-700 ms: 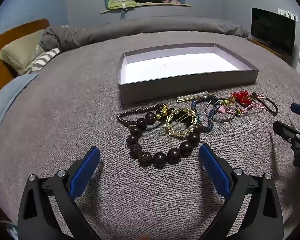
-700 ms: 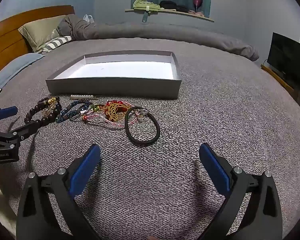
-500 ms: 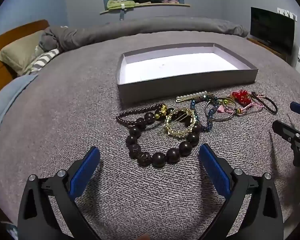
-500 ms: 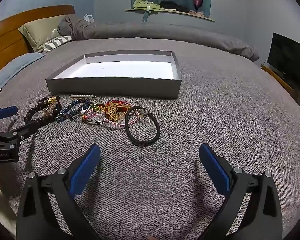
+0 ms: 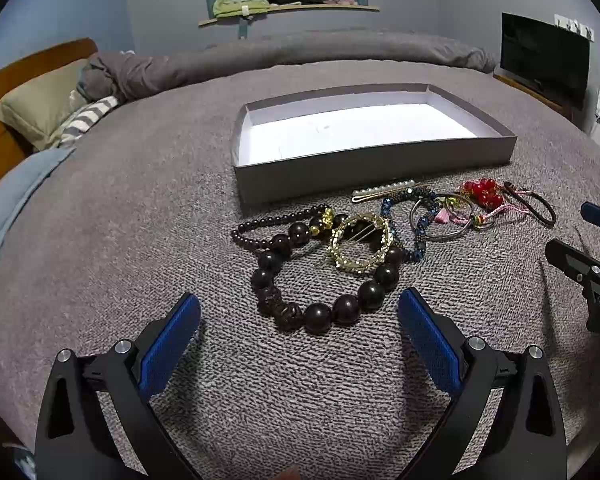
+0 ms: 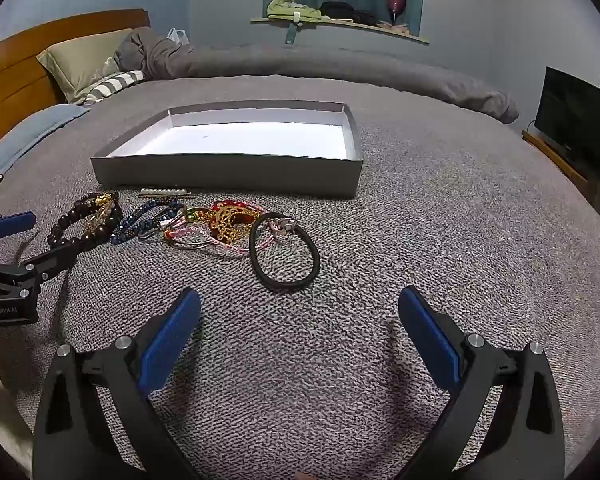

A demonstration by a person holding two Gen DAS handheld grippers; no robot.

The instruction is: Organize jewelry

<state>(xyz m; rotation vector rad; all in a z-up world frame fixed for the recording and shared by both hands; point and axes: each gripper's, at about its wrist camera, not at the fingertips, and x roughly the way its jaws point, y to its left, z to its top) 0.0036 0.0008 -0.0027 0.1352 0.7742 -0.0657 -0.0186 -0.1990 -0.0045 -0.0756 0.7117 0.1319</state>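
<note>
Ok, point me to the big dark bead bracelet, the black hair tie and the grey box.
big dark bead bracelet (image 5: 318,314), left wrist view, on a near bead.
black hair tie (image 6: 314,252), right wrist view, on the band's right side.
grey box (image 6: 228,172), right wrist view, on its near outer wall.

Both wrist views look down along their fingers, sharing the box (image 5: 374,160) and bed (image 6: 440,208).

One box (image 5: 372,168), two claws (image 5: 300,312) (image 6: 300,312)
</note>
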